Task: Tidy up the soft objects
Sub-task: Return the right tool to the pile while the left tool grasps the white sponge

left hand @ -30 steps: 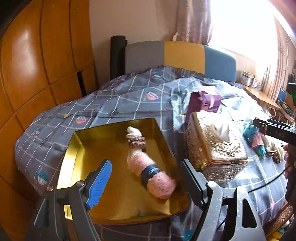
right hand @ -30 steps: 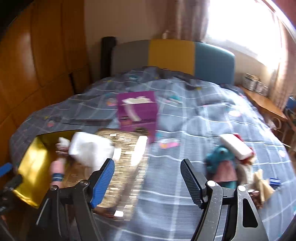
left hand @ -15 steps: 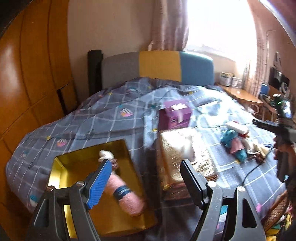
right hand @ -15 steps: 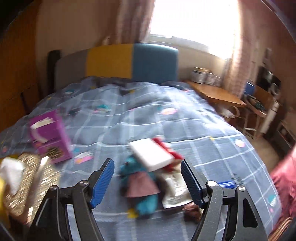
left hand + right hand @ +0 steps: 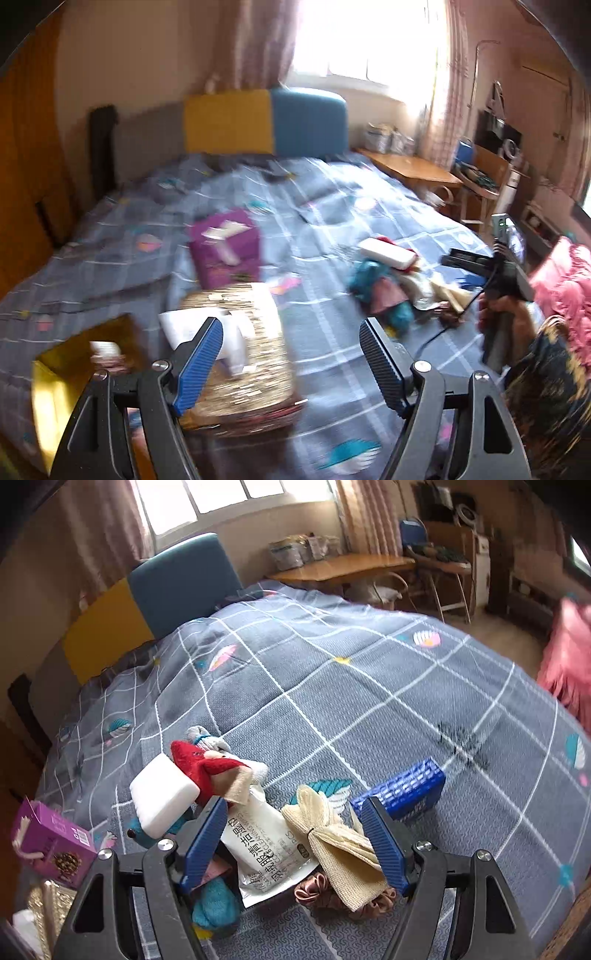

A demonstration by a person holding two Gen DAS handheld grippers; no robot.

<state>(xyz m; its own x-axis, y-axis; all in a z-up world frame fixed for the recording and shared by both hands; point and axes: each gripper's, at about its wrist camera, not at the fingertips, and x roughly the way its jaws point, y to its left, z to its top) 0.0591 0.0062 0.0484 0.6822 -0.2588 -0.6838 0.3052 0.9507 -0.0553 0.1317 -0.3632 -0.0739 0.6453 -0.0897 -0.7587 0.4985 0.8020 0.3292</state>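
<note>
While both grippers, left gripper (image 5: pixel 291 363) & right gripper (image 5: pixel 295 843), gape wide, empty, fuzzy red plush (image 5: pixel 201 766) tops pile.

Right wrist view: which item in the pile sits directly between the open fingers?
The cream mesh cloth tied like a bow; the white sponge and red plush lie left, the blue box right.

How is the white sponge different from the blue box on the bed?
The white sponge is plain, smooth white; the blue box is dark blue with a pattern of white dots. The sponge rests on top of the pile of soft toys, tilted, while the box lies on the quilt at the pile's other side. The sponge's corners look rounded; the box's edges look sharper. Both are block shaped, and no gripper touches either.
</note>
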